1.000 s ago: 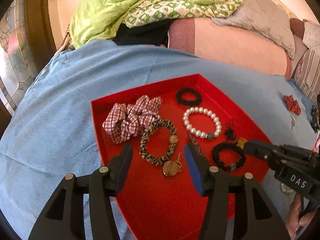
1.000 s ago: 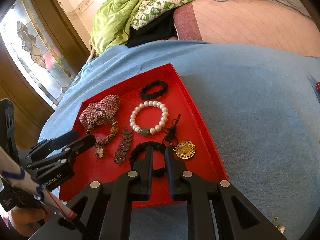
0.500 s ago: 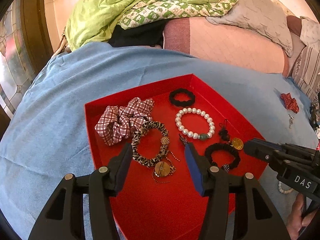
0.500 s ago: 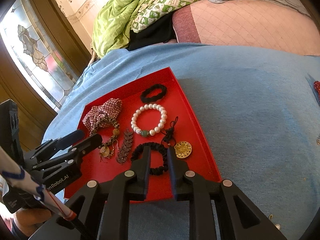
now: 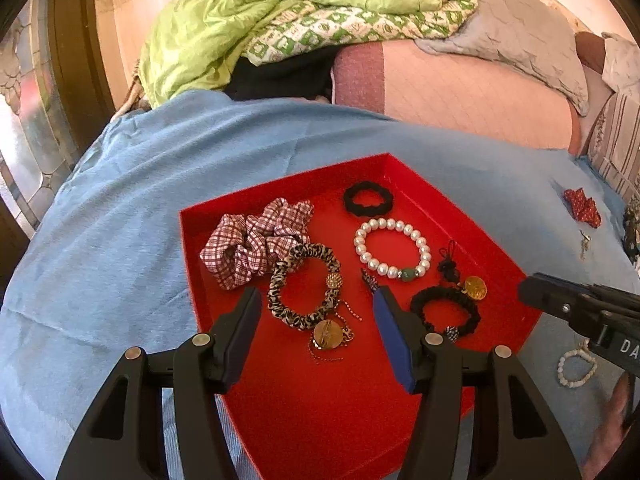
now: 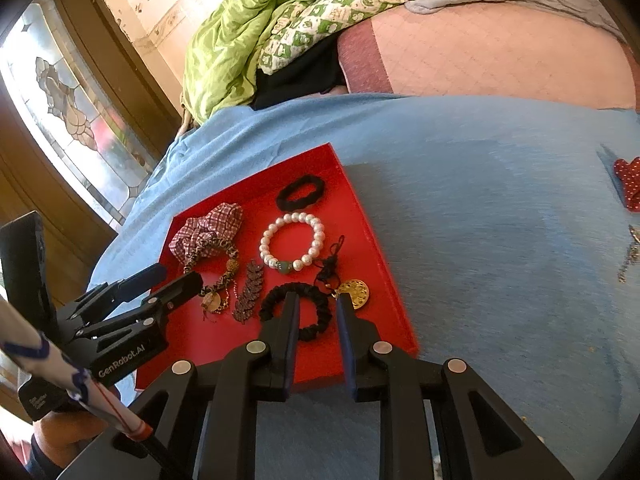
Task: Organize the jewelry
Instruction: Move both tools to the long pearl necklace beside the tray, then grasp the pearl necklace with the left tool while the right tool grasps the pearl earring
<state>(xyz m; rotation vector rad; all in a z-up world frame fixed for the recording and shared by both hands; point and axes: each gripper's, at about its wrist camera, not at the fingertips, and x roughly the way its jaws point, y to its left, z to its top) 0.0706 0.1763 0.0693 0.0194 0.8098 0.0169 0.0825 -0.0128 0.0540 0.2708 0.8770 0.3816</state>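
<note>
Right gripper [image 6: 316, 312] angled down over red tray [image 6: 372, 216], parted.

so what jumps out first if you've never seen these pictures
The bright red tray on the blue blanket, strewn with jewelry: a pearl bracelet near its middle, a plaid scrunchie to its left. Behind it, a lime-green quilt is heaped on the bed.
</note>
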